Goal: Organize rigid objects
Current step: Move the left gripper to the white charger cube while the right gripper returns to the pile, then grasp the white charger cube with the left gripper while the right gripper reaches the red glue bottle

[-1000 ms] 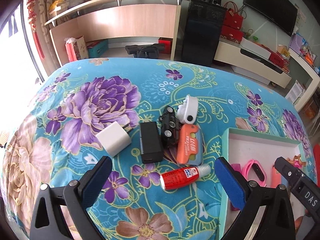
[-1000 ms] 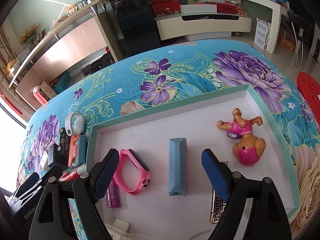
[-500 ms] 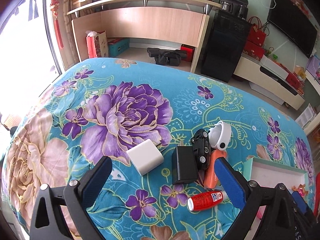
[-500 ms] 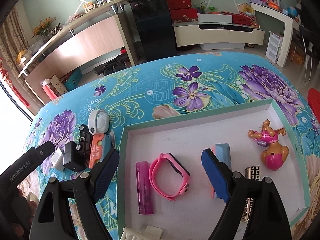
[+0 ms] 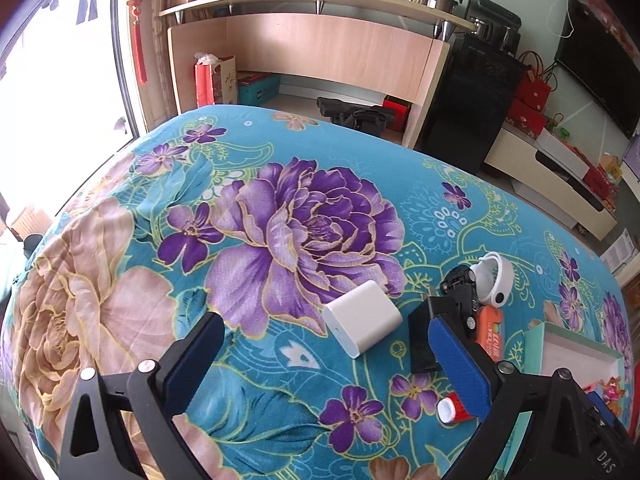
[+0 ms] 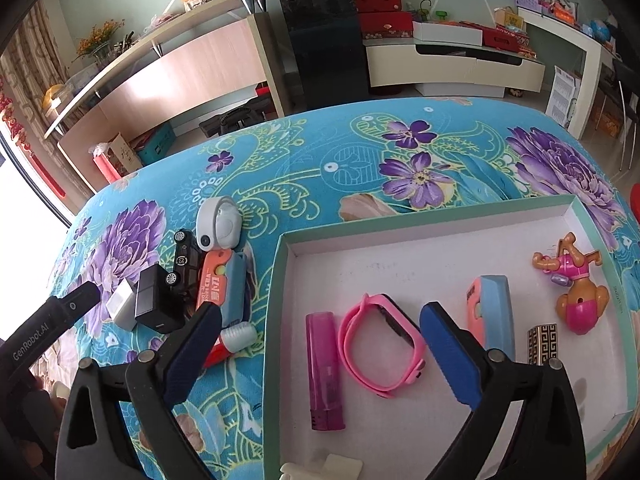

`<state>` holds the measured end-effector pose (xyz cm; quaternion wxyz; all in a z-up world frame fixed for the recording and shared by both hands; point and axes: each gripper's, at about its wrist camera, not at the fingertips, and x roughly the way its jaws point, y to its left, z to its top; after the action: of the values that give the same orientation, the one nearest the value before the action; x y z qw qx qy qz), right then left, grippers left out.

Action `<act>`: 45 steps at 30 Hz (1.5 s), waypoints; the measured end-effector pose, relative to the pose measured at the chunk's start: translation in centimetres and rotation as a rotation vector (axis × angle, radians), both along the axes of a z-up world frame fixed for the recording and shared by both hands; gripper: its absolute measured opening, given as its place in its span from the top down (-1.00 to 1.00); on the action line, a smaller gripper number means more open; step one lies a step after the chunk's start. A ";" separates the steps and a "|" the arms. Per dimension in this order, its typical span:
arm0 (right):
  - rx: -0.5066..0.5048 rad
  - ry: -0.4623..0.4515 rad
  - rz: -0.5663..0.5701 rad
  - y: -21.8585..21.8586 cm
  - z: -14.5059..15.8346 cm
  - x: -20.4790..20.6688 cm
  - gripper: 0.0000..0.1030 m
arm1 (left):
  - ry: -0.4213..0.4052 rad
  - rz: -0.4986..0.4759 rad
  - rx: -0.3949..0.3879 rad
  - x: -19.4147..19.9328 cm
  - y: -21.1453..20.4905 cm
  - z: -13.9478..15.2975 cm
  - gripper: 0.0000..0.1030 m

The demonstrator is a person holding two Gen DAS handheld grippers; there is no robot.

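Red tube (image 5: 451,408) half hidden behind the wide-open, empty left gripper (image 5: 326,350); right gripper (image 6: 320,334) opening, empty.

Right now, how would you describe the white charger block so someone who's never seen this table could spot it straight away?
Find the big purple flower on the blue floral tablecloth. At that flower's lower right edge, left of the clutter beside the shallow green-rimmed tray, lies the white charger block. It is the only plain white cube, with a black adapter beside it and a black toy car beyond.
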<state>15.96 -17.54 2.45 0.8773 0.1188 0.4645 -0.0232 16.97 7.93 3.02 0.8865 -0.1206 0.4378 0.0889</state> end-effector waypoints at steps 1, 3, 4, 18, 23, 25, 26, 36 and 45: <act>0.010 0.006 0.009 0.1 -0.1 0.0 -0.93 | 0.002 0.010 -0.005 -0.1 0.5 -0.2 -1.00; 0.029 0.008 0.023 0.3 -0.2 0.0 -0.93 | 0.010 0.026 -0.020 -0.1 1.3 -0.7 -1.00; 0.031 0.005 0.027 0.4 -0.2 0.0 -0.93 | 0.013 0.034 -0.026 -0.1 1.7 -0.9 -1.00; -0.019 0.088 0.133 3.6 -1.0 1.0 -0.94 | -0.008 0.067 -0.107 0.1 3.6 -2.5 -1.00; -0.039 0.111 0.222 5.1 -0.8 1.7 -0.93 | -0.038 0.074 -0.119 0.0 4.0 -2.5 -1.00; -0.038 0.108 0.278 5.6 -0.4 1.9 -0.94 | -0.060 0.076 -0.121 -0.1 4.1 -2.5 -1.00; -0.019 0.111 0.311 5.7 -0.2 2.1 -0.94 | -0.066 0.076 -0.122 -0.1 4.1 -2.5 -1.00; 0.005 0.163 0.523 6.2 1.0 3.5 -0.94 | -0.097 0.098 -0.159 -0.1 5.1 -2.6 -1.00; -0.108 0.271 0.542 5.8 1.8 5.6 -0.93 | -0.065 0.027 -0.165 0.7 4.1 -2.8 -1.00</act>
<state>21.57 -11.74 4.28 0.7867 -0.0604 0.5900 0.1714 17.69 12.06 0.19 0.8860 -0.2021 0.4128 0.0604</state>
